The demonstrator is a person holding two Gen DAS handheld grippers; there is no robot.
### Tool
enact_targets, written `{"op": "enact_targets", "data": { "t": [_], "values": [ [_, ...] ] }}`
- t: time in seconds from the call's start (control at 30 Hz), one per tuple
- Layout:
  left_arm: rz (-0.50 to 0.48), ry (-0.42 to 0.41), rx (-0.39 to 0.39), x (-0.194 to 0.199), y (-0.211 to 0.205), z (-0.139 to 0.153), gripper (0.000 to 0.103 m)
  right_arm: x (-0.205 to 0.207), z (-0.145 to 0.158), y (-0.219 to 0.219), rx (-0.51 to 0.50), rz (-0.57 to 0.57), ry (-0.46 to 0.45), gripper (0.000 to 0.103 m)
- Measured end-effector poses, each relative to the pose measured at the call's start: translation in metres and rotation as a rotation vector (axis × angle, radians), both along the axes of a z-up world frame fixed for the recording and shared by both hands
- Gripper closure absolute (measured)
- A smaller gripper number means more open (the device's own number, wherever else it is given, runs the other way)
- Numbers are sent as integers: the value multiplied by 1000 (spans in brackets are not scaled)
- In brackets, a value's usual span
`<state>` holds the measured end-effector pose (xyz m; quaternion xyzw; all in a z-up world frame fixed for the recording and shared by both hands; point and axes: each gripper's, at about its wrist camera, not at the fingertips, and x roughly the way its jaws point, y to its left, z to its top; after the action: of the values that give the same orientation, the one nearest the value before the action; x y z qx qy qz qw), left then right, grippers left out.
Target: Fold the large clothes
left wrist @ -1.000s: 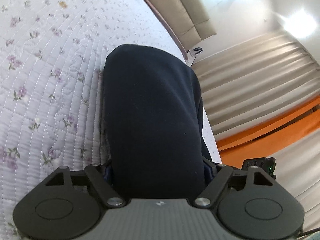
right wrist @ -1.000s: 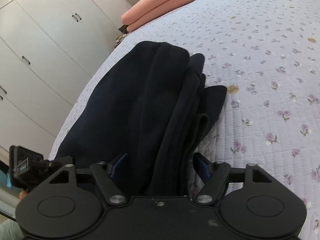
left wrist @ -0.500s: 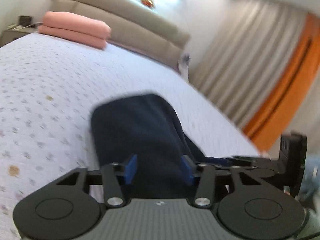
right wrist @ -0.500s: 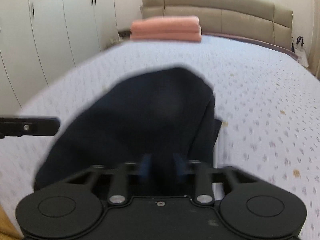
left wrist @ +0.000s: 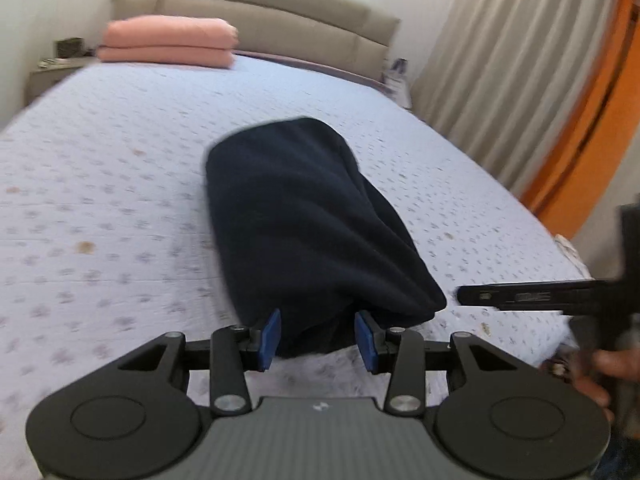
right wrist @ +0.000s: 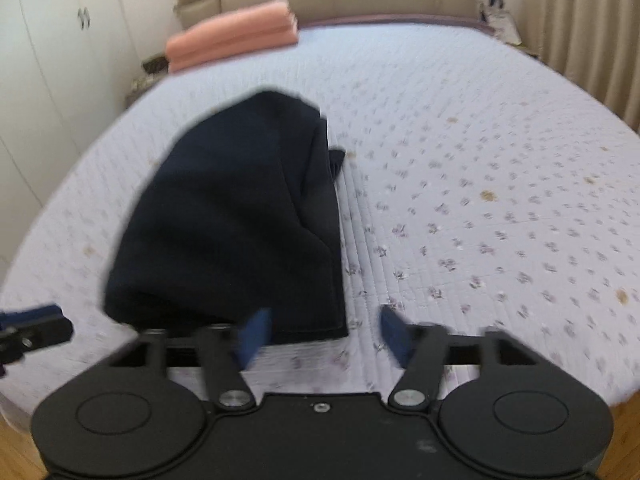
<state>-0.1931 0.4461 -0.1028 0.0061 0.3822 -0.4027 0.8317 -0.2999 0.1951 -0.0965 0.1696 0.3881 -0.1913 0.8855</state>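
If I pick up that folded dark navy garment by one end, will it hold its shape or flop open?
The dark navy garment is soft cloth that bulges and creases, so it will probably sag and hang. Its layers lie loose at one edge, so the fold likely spills open. It looks thick, so perhaps weighty for fabric, but it seems unlikely to slip on the quilted bedspread.

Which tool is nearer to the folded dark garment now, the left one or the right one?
Left. The left tool has the dark garment's near end between its open fingers; the right tool is open beside the garment's near corner.
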Motion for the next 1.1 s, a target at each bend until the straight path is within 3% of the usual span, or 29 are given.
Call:
{"op": "enact_targets", "data": {
  "t": [0.1, 0.3, 0.47, 0.57, 0.67, 0.8, 1.1],
  "values": [
    [55, -31, -16, -15, 15, 32, 53, -14, 35, 19, -1, 20, -53, 22],
    [160, -170, -38, -50, 38, 109, 33, -36, 117, 70, -155, -4, -137, 16],
    [206, -250, -70, -77, 52, 153, 16, -49, 149, 97, -211, -8, -208, 1],
    [205, -300, -68, -90, 58, 164, 4, -50, 151, 105, -217, -12, -189, 1],
    [216, -302, -37, -97, 59, 168, 3, -47, 144, 113, -212, 5, -132, 1],
    [249, -236, 10, -92, 57, 163, 3, -47, 132, 112, -146, 29, -64, 1],
    [238, -208, 54, -92, 44, 149, 3, -51, 120, 110, -156, 22, -27, 1]
  ]
}}
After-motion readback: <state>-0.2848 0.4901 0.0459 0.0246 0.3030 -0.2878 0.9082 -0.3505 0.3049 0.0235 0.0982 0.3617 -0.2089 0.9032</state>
